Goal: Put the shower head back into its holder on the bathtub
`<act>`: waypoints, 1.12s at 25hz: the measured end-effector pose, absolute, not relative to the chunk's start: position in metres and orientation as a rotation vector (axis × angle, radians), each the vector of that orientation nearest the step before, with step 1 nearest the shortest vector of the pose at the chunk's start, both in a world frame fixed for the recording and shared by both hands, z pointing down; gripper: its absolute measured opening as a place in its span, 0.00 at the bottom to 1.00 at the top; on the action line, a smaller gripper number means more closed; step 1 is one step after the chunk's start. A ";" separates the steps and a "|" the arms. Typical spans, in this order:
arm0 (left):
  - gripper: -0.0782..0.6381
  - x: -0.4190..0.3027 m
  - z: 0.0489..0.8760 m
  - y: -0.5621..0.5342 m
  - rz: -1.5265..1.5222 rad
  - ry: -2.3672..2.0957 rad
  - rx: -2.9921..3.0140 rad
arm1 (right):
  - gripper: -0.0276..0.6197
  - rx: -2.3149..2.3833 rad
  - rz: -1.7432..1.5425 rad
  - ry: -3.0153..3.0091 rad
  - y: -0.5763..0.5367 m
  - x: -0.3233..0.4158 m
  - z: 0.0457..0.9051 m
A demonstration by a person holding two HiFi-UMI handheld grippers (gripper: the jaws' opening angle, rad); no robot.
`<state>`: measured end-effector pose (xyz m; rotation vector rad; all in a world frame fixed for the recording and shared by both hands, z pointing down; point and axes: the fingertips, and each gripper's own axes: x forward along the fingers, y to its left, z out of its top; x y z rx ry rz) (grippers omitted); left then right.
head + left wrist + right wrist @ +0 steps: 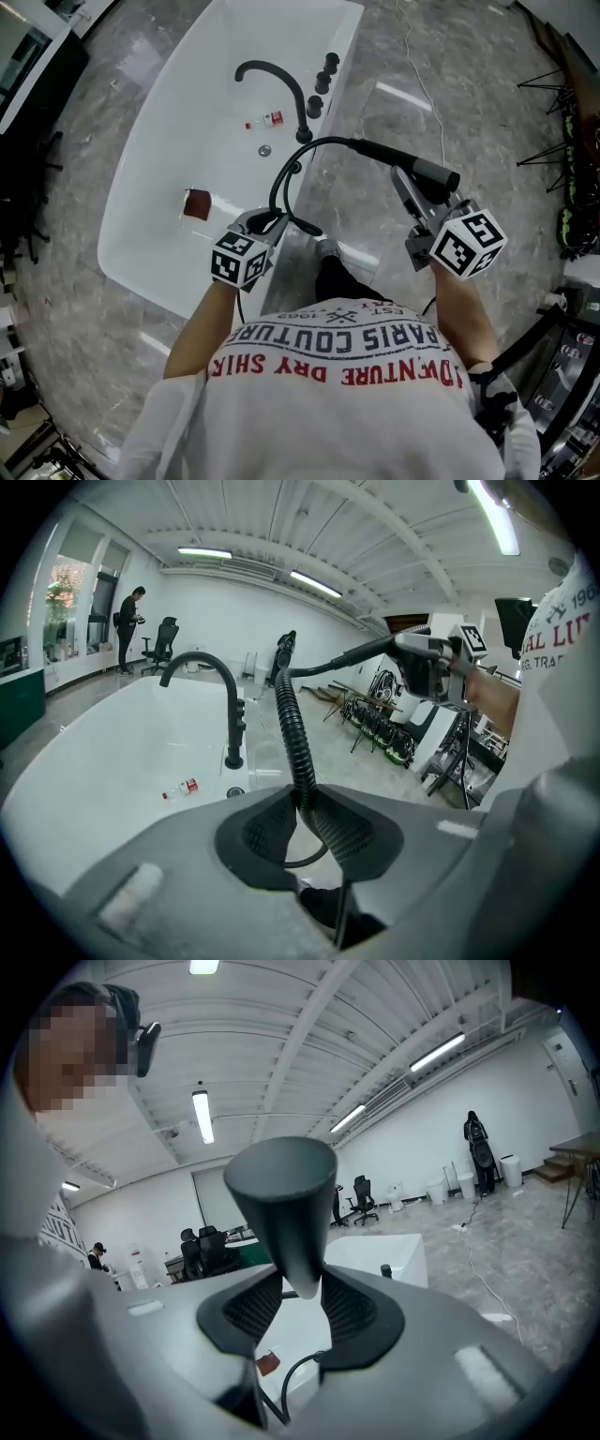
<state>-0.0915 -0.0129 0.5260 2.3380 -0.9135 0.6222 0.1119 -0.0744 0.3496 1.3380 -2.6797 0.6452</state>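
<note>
Grey marbled floor fills the head view, with a white bathtub [159, 150] lying from upper centre to left. A black faucet [277, 80] and a row of black fittings [322, 82] are seen on the tub's right rim; which of them is the holder cannot be told. The shower head [417, 171] is held in the air at right centre, over the floor and well apart from that rim. Its black hose [300, 155] arcs leftward and down to the left gripper [270, 223]. The right gripper [412, 197] is clamped on the head's body.

Left gripper view: the ribbed hose is pinched between the pads [352, 829] and rises from centre frame toward upper right.

Right gripper view: the head's dark tapered body is squeezed between the pads [349, 1309], its wide end at upper centre.

Step judged: carrying, with insertion not begun. Next, the head would need to be brought to the fittings at top centre and lowered into the holder, with the hose slack kept clear.
</note>
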 end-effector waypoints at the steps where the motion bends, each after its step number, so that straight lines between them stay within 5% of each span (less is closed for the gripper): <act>1: 0.20 -0.093 0.520 -0.017 0.612 -0.924 2.346 | 0.25 1.345 0.654 -2.687 -0.074 0.113 0.348; 28: 0.20 -0.109 0.355 -0.129 0.417 -1.224 2.628 | 0.25 1.527 0.663 -2.895 -0.073 0.177 0.284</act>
